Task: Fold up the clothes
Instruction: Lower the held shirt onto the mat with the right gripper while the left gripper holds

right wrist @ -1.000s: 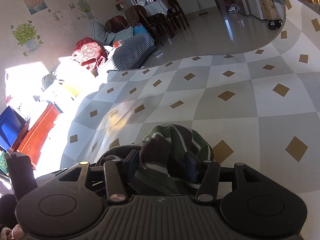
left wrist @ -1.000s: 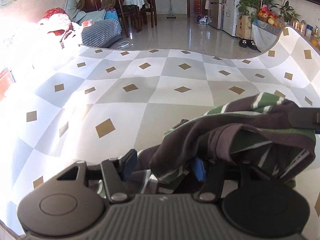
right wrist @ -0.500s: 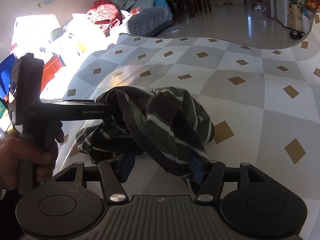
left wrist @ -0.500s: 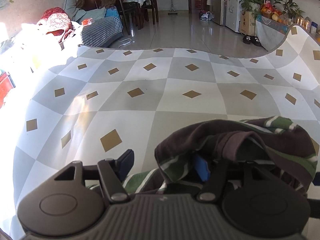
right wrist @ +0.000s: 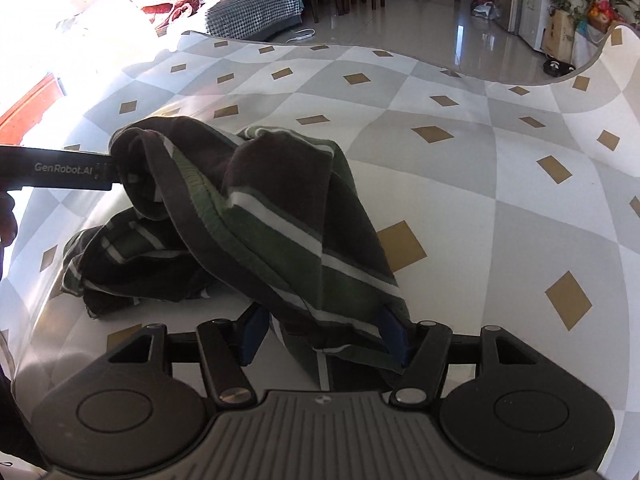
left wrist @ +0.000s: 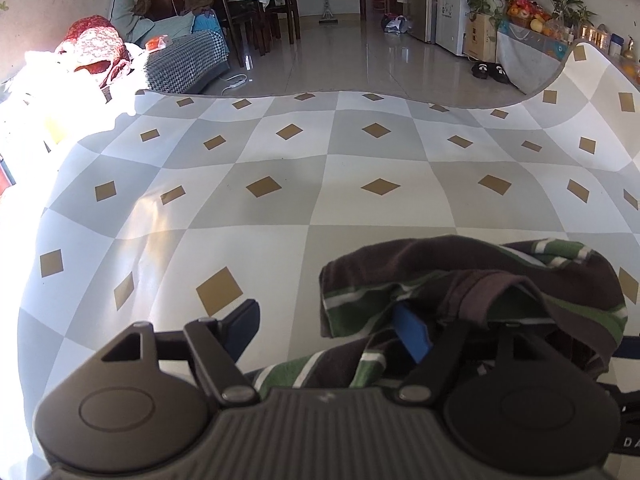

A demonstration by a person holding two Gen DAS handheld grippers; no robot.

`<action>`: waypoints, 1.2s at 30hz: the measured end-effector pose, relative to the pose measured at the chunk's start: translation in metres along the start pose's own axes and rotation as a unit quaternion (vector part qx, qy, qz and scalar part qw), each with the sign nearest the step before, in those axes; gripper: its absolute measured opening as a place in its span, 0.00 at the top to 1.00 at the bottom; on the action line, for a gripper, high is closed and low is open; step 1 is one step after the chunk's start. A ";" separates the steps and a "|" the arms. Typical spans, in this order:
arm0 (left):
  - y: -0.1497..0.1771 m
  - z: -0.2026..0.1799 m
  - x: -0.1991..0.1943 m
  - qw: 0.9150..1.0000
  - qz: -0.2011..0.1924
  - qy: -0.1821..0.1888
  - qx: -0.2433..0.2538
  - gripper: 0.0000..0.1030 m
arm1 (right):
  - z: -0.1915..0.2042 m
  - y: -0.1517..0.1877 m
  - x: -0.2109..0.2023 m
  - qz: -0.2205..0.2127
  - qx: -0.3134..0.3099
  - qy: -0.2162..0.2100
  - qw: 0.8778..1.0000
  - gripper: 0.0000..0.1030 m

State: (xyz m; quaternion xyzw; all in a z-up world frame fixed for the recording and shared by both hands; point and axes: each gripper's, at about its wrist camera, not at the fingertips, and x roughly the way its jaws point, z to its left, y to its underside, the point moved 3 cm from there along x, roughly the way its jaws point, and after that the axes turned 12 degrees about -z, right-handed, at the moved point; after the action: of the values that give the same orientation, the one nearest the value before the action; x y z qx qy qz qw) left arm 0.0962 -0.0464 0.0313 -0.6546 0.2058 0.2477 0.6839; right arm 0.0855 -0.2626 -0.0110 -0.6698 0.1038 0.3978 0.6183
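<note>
The dark brown garment [right wrist: 280, 216] with green and white stripes lies bunched, partly lifted off the checked tablecloth [right wrist: 480, 160].

The dark brown and green striped cloth garment [right wrist: 280, 216] is now stretching wider between the left gripper [right wrist: 120, 172] and right gripper [right wrist: 320, 336], which are spreading apart.

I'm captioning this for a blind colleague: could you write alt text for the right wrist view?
A crumpled dark brown garment with green and white stripes drapes over the right gripper, whose jaws stand apart, and stretches left to the left gripper. It hangs over a grey-and-white checked tablecloth in a sunlit living room.
</note>
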 end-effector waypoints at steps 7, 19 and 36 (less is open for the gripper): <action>0.002 0.004 0.007 1.000 0.001 0.009 -0.014 0.23 | -0.002 -0.006 0.014 0.001 0.040 -0.012 0.999 0.42; -0.011 0.007 0.002 0.999 -0.015 0.012 -0.033 0.19 | -0.004 -0.038 0.017 -0.051 0.071 0.002 0.996 0.78; -0.010 0.011 -0.005 0.999 -0.015 0.029 -0.029 0.06 | -0.030 -0.084 0.007 -0.139 0.162 0.043 0.976 0.56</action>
State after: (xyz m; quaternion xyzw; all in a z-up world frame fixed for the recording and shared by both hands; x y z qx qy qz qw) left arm 0.0983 -0.0355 0.0430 -0.6844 0.2084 0.2245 0.6617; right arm 0.1547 -0.2694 0.0445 -0.5850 0.0993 0.2571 0.7628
